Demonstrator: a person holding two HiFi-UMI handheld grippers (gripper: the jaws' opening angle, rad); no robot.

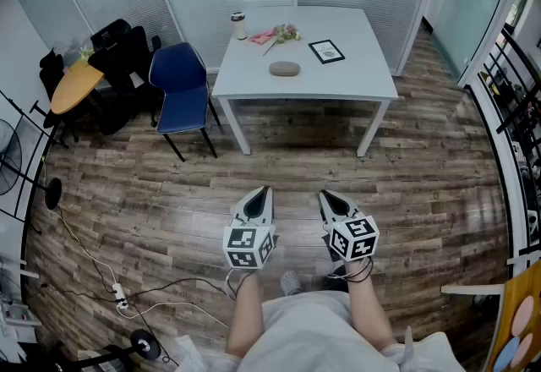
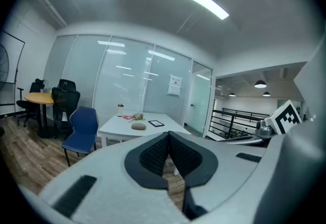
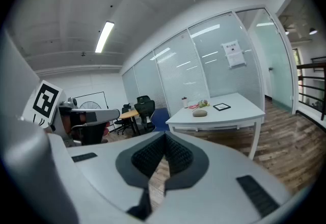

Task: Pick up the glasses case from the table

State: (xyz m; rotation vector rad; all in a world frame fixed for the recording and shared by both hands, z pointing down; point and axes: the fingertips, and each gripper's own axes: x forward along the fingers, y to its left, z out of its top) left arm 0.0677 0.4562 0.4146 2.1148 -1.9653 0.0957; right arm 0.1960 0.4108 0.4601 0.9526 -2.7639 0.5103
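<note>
A grey-brown oval glasses case [image 1: 285,68] lies near the front middle of the white table [image 1: 372,83]; it also shows as a small glasses case [image 2: 138,126] in the left gripper view and a glasses case [image 3: 199,113] in the right gripper view. My left gripper [image 1: 265,189] and right gripper [image 1: 323,193] are held side by side over the wood floor, well short of the table. Both are shut with nothing between their jaws. The left gripper [image 2: 168,134] and right gripper [image 3: 164,135] point toward the table.
On the table stand a cup [image 1: 238,26], pink and green items [image 1: 276,35] and a black framed picture [image 1: 326,51]. A blue chair [image 1: 180,93] sits at the table's left, with black chairs and a round yellow table [image 1: 74,84] beyond. Cables [image 1: 118,294] lie on the floor at left. A railing [image 1: 516,100] runs along the right.
</note>
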